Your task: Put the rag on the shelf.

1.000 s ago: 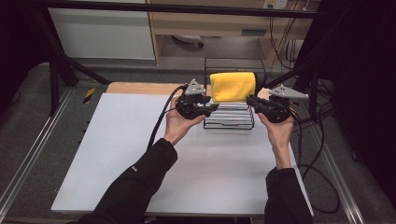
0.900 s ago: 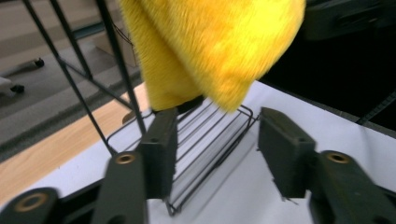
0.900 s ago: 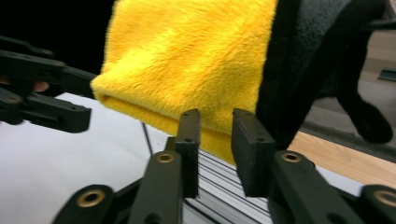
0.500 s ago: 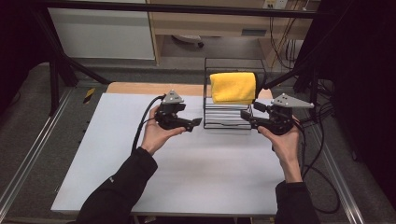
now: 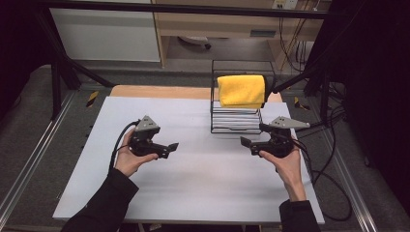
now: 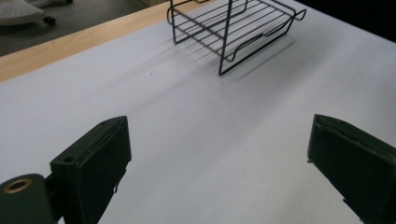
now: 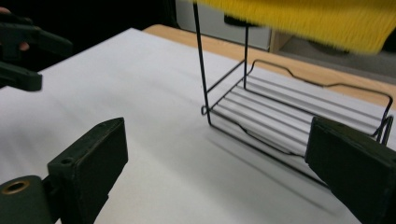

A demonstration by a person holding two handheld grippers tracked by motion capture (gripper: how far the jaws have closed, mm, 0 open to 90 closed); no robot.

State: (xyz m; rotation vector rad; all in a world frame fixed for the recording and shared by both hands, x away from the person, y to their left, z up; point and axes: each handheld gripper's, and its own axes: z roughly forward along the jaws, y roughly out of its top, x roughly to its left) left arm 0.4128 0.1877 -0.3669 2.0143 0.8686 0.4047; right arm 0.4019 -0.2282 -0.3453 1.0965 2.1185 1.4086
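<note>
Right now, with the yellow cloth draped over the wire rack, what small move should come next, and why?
Probably just rest both hands. The yellow cloth already hangs over the wire rack, and the left tongs and right tongs have just been opening, nothing between them, over the white table.

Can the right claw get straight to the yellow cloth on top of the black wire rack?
Probably yes: the right claw is open, empty, beside the black wire rack; the yellow cloth hangs uncovered above it.
</note>
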